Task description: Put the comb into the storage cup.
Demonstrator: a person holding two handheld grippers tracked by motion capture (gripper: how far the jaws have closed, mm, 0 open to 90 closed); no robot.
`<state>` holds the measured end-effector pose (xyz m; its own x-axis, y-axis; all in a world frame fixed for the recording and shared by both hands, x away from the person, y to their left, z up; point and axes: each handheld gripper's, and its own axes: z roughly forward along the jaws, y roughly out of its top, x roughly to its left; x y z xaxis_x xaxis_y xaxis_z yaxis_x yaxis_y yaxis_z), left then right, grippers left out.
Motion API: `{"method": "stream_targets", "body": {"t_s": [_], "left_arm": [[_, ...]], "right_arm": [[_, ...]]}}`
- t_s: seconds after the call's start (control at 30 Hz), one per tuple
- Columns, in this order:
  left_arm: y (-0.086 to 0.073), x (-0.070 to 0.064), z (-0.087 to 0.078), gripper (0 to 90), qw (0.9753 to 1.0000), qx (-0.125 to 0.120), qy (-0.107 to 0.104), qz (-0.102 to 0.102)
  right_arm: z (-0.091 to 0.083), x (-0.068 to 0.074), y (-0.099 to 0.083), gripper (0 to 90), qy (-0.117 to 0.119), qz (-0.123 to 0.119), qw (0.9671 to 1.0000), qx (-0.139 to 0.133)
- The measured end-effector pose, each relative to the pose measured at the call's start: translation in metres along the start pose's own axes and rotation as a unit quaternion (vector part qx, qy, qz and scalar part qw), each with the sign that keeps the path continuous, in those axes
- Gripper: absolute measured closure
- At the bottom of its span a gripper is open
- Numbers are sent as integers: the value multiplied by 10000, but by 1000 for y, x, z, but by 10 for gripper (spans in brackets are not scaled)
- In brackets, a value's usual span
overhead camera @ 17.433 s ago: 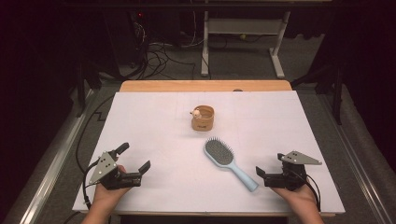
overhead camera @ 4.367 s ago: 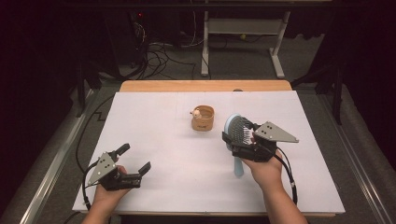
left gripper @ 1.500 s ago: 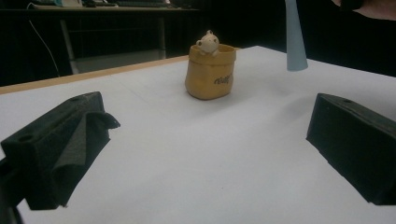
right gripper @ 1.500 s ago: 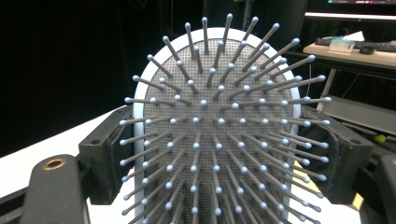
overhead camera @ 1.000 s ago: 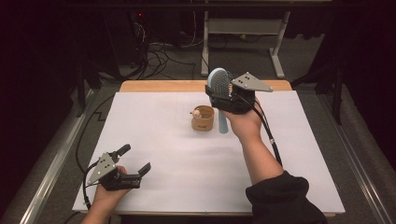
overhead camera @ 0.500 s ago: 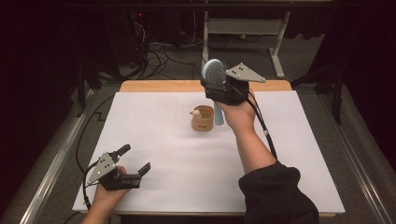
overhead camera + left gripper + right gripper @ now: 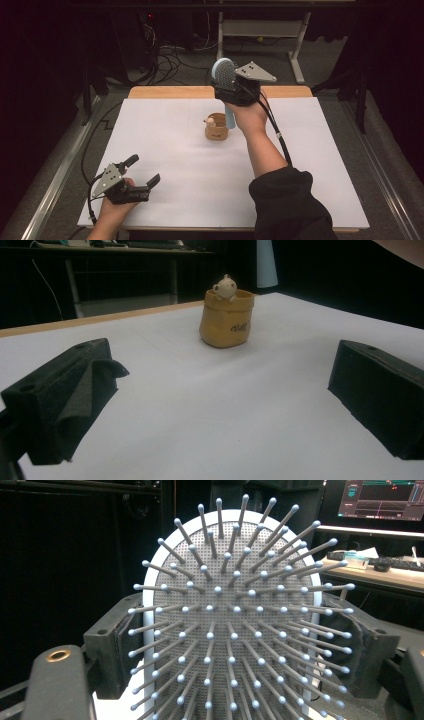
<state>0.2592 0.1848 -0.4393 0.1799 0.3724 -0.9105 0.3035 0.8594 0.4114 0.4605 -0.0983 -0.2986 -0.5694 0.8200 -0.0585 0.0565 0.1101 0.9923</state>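
Observation:
My right gripper (image 7: 226, 86) is shut on the head of a light blue hairbrush (image 7: 224, 73), held upright in the air over the table's far middle. Its handle (image 7: 230, 118) hangs down just right of a small tan pot (image 7: 216, 131) with a little figure on its rim. In the right gripper view the brush's bristled face (image 7: 235, 625) sits between the two jaws. My left gripper (image 7: 140, 174) rests open at the near left corner. From the left gripper view, the tan pot (image 7: 227, 316) stands ahead, well beyond the open jaws.
A white sheet (image 7: 180, 165) covers the table, with a wooden edge (image 7: 170, 92) along the far side. Cables and a metal stand (image 7: 260, 25) lie on the dark floor beyond. A monitor (image 7: 382, 499) glows in the right gripper view.
The right gripper lifted the hairbrush off the table, carried it to the far middle and stood it upright, handle down beside the pot. The left gripper has stayed still.

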Motion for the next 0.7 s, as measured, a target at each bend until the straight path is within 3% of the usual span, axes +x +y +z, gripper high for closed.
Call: {"method": "stream_targets", "body": {"t_s": [0.27,0.7], "left_arm": [[0,0,-1,2,9999,28,-52,85],[2,1,0,2,10000,-2,-31,37]], "right_arm": [[10,4,-2,206,-25,-9,10000,32],[23,9,-4,206,-18,-6,10000,27]]}}
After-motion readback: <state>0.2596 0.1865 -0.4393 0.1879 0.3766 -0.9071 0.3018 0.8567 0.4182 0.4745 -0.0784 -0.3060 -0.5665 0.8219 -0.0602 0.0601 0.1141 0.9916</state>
